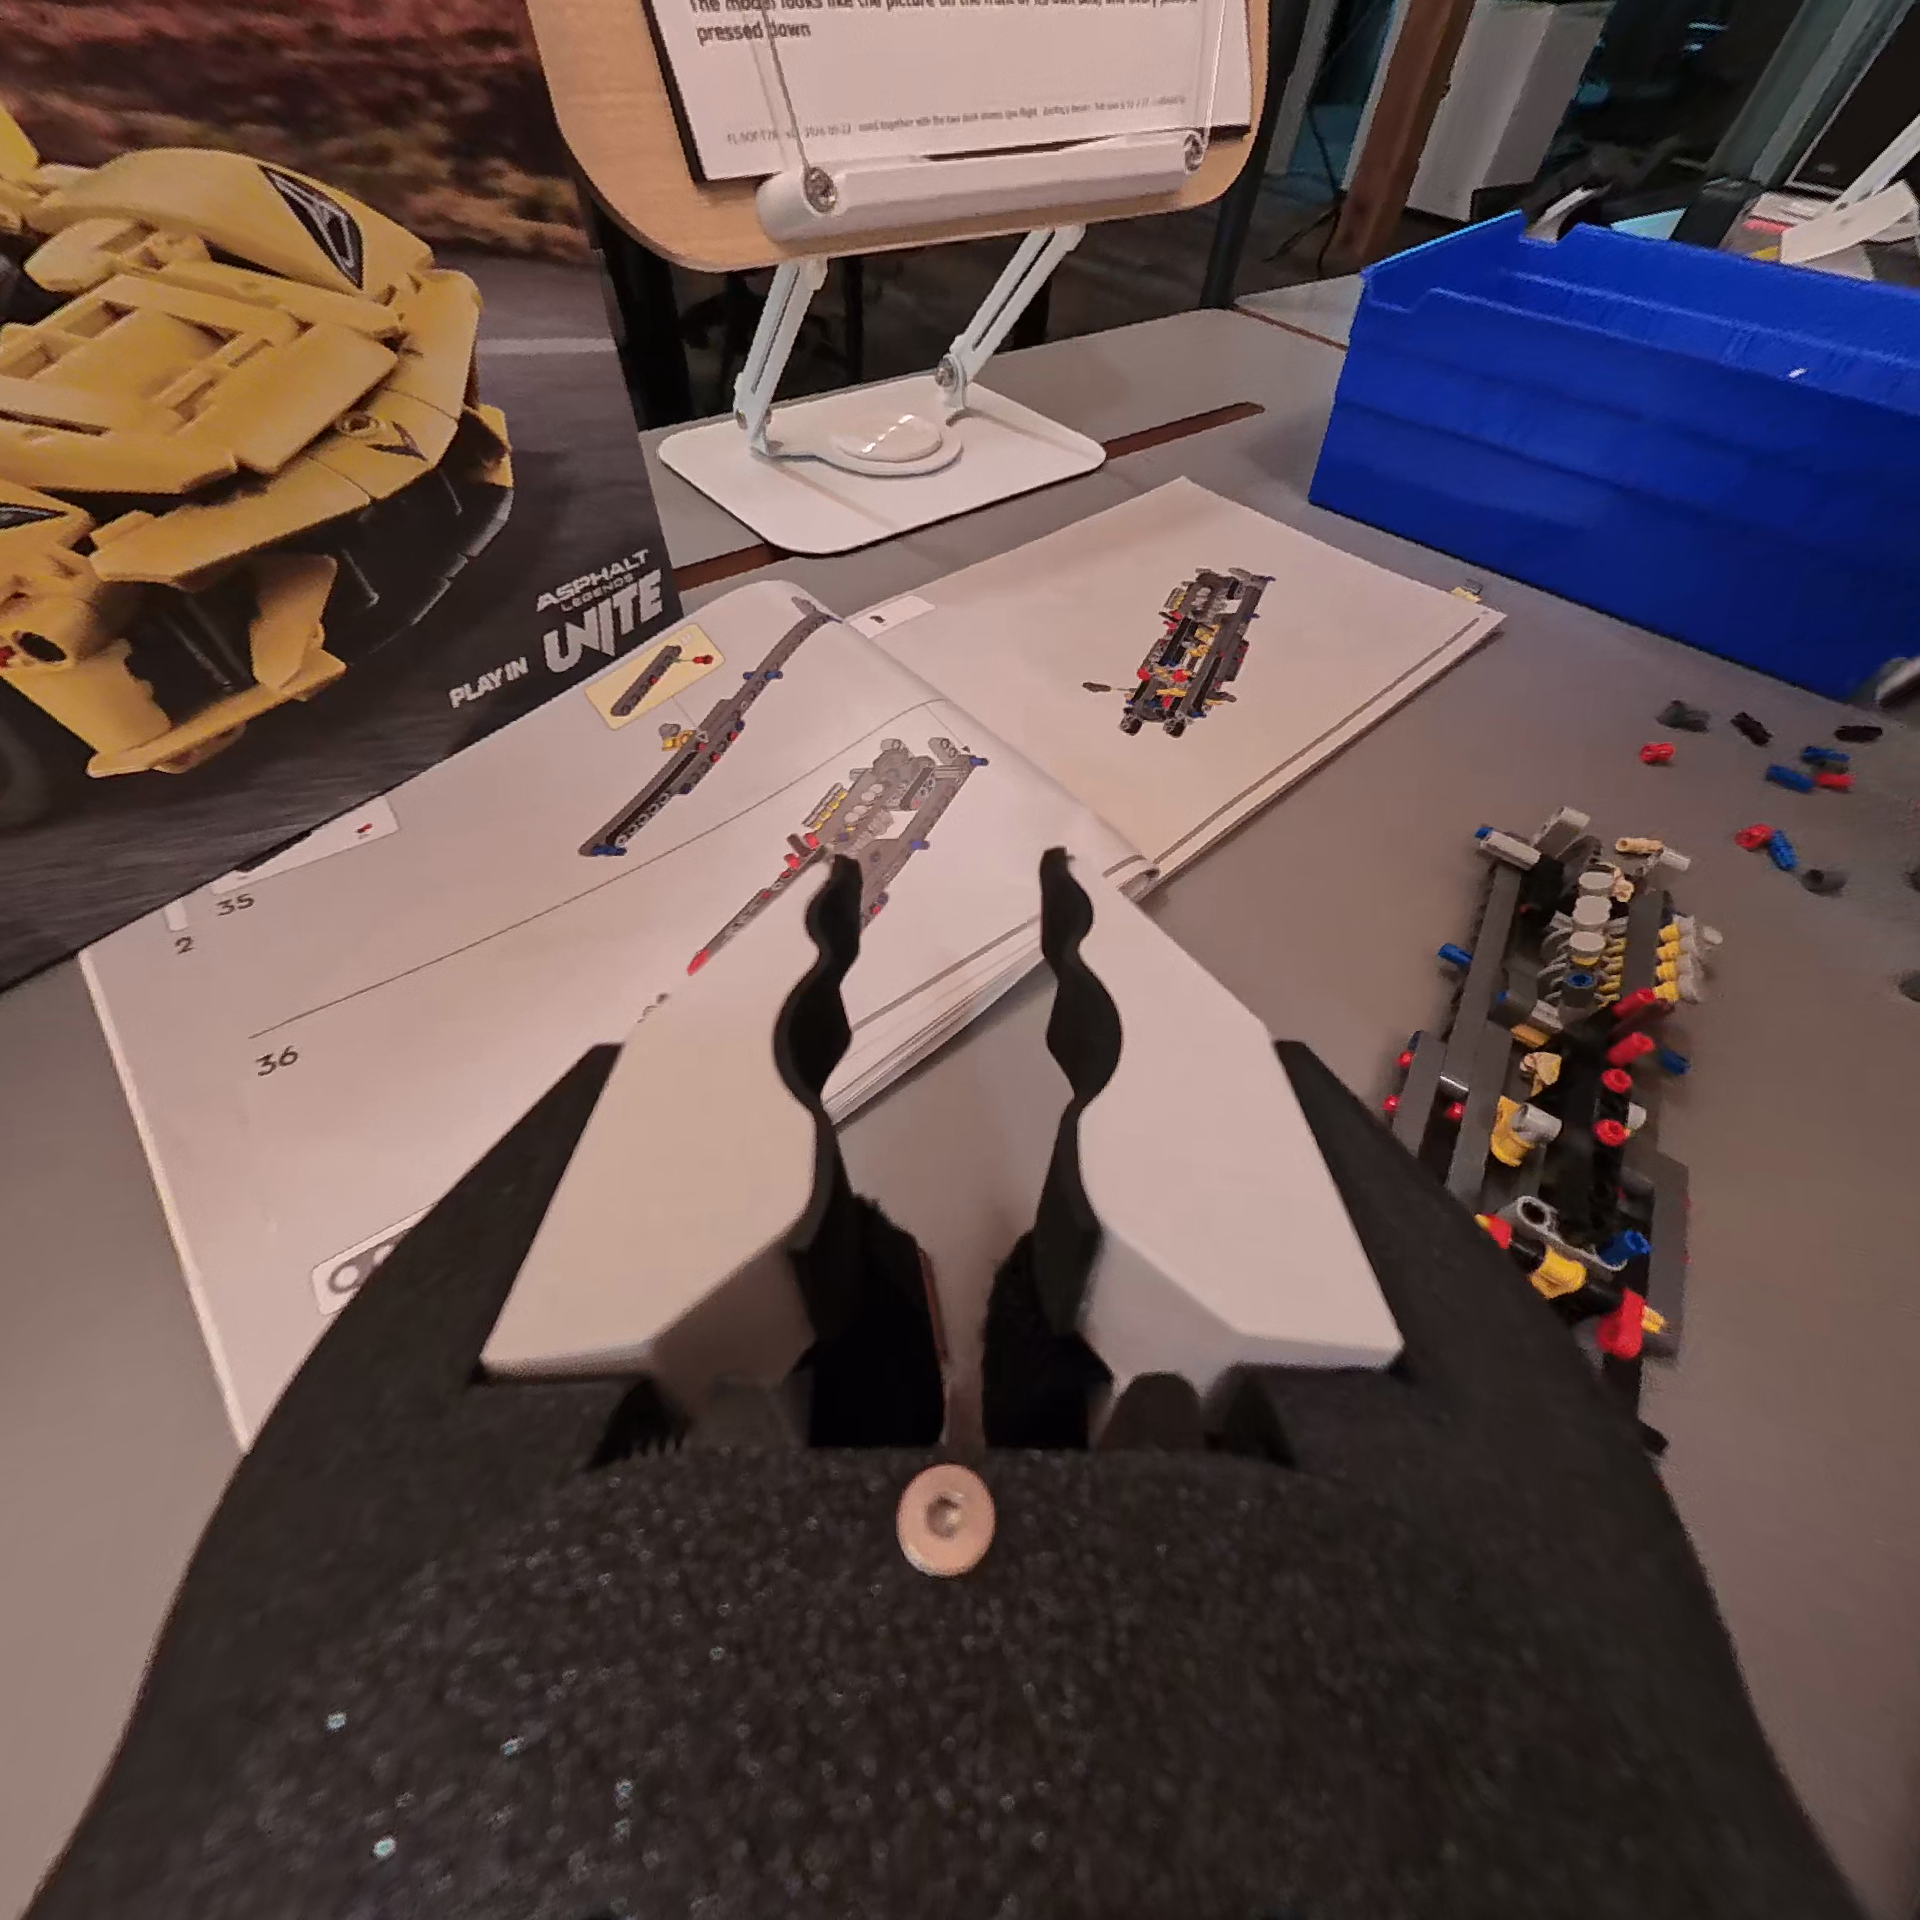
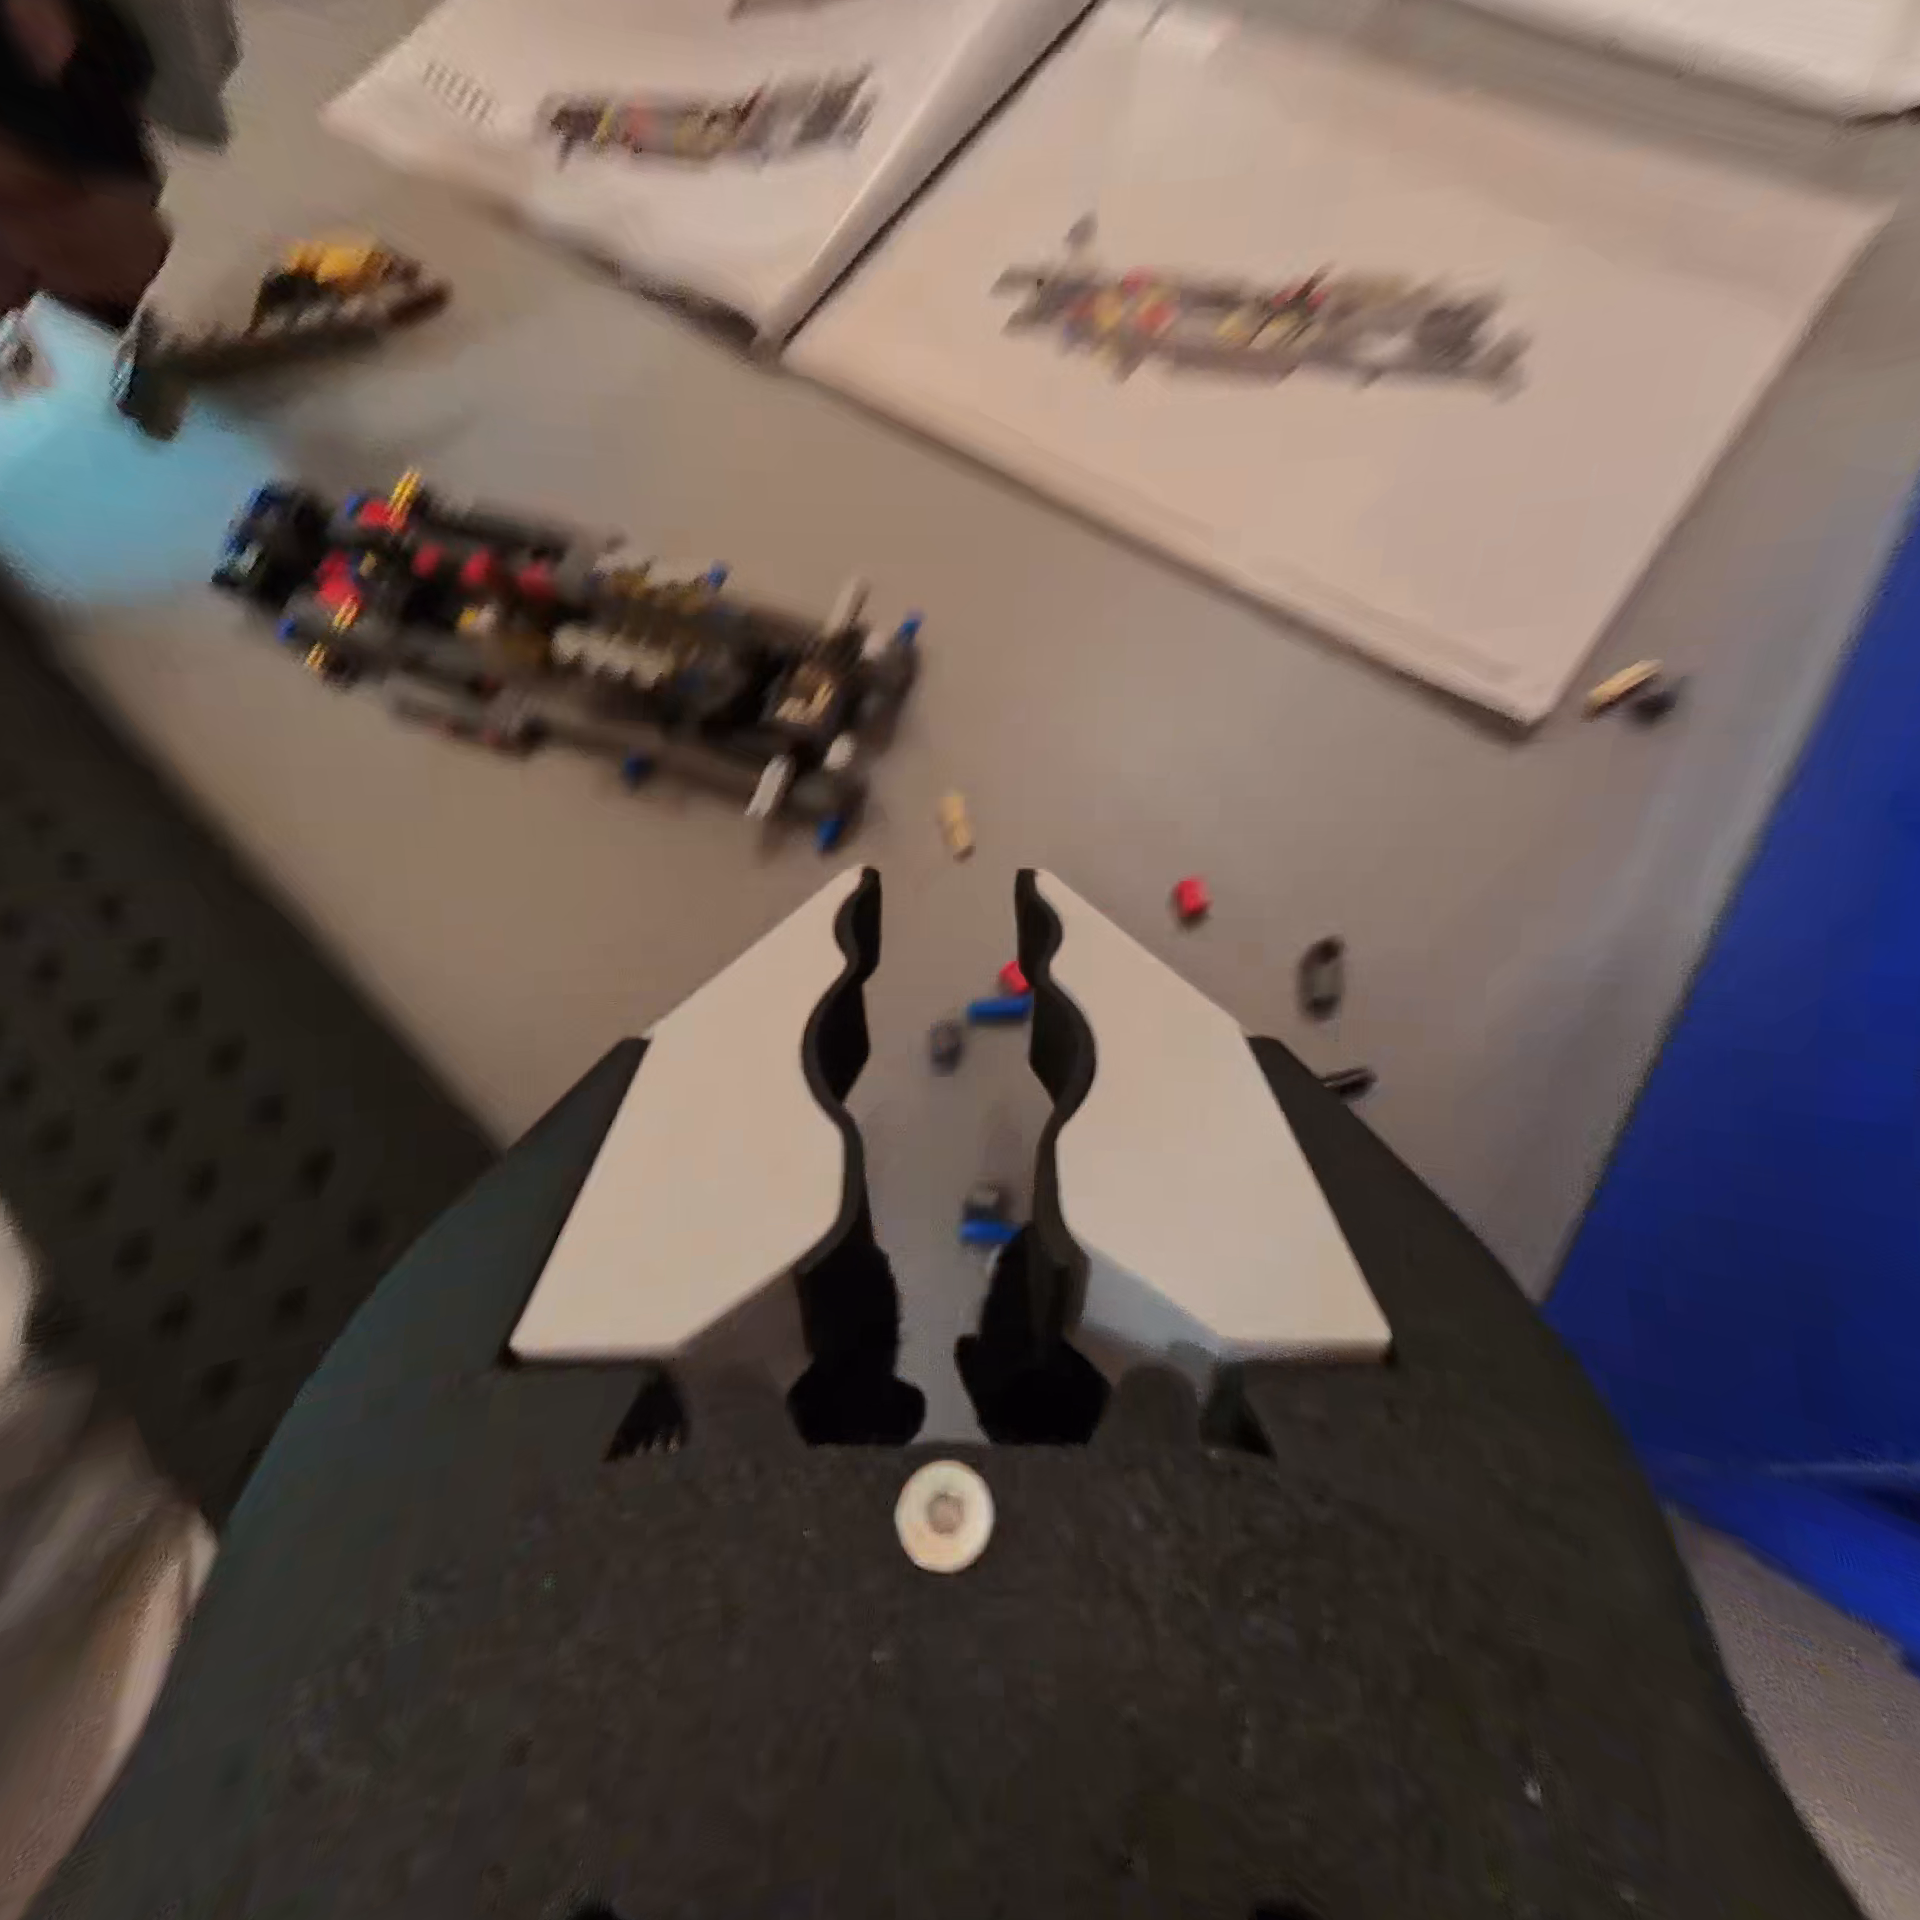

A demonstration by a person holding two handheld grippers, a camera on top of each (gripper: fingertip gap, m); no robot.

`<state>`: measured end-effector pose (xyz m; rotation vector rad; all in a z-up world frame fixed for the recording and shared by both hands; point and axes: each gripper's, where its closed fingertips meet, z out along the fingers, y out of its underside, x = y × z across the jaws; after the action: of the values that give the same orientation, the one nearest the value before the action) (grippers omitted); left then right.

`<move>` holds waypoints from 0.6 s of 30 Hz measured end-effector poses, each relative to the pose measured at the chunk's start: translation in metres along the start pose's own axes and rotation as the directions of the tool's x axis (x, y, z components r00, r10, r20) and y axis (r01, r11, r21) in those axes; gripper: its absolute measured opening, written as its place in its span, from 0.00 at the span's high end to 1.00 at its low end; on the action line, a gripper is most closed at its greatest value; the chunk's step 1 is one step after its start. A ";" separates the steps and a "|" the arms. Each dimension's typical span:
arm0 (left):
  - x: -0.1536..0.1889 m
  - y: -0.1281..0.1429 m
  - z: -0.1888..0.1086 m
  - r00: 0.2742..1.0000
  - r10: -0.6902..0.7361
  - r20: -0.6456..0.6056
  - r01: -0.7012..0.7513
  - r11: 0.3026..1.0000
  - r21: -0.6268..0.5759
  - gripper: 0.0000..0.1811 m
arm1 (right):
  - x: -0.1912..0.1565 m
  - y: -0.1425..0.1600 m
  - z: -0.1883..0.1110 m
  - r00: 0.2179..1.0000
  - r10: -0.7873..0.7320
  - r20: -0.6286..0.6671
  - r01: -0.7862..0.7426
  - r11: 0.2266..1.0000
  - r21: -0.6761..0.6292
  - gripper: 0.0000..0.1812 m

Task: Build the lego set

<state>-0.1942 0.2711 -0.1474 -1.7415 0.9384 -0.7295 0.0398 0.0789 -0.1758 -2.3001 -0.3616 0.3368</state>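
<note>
Lying open on grey table (image 1: 1351, 416): instruction book (image 1: 727, 831), set right of lego box (image 1: 260, 416). Left gripper (image 1: 948, 868) held above book, fingers apart, nothing held. Half-built lego car frame (image 1: 1558, 1060) placed right of book. Small loose pieces (image 1: 1787, 774) scattered beyond frame. Blue bin (image 1: 1621, 416) seen far right. Right gripper (image 2: 948, 878) held above loose pieces, fingers apart, nothing held.

Lab workbench; grey table (image 1: 1351, 436); blue parts bin (image 1: 1621, 436); document stand (image 1: 883, 457).

Box (image 1: 260, 468) left of left gripper (image 1: 945, 862): white logo print. Manual (image 1: 468, 987) under tips: step numbers. Sheet (image 1: 966, 94) ahead: printed lines.
</note>
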 end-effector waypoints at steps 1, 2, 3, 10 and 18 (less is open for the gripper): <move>0.003 -0.001 0.000 1.000 0.004 -0.007 -0.004 1.000 0.001 0.81 | -0.010 0.012 0.000 0.999 -0.001 0.034 0.002 0.999 -0.034 0.87; 0.006 -0.002 0.000 1.000 0.012 -0.013 -0.012 1.000 0.005 0.82 | -0.019 0.024 0.001 0.998 -0.009 0.064 0.014 0.997 -0.072 0.87; 0.009 -0.001 0.000 1.000 0.022 -0.019 -0.022 1.000 0.004 0.82 | -0.026 0.036 0.001 0.997 -0.024 0.077 0.033 0.993 -0.112 0.87; 0.024 0.003 0.003 0.995 0.097 -0.036 -0.097 0.995 -0.012 0.82 | -0.050 0.067 0.013 0.978 -0.193 0.081 0.205 0.960 -0.189 0.88; 0.025 0.002 0.002 0.994 0.100 -0.038 -0.100 0.995 -0.008 0.82 | -0.067 0.042 0.027 0.974 -0.160 0.159 0.179 0.978 -0.109 0.97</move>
<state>-0.1799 0.2501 -0.1482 -1.6817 1.0485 -0.6955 -0.0251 0.0450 -0.2159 -2.3495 -0.6678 0.4119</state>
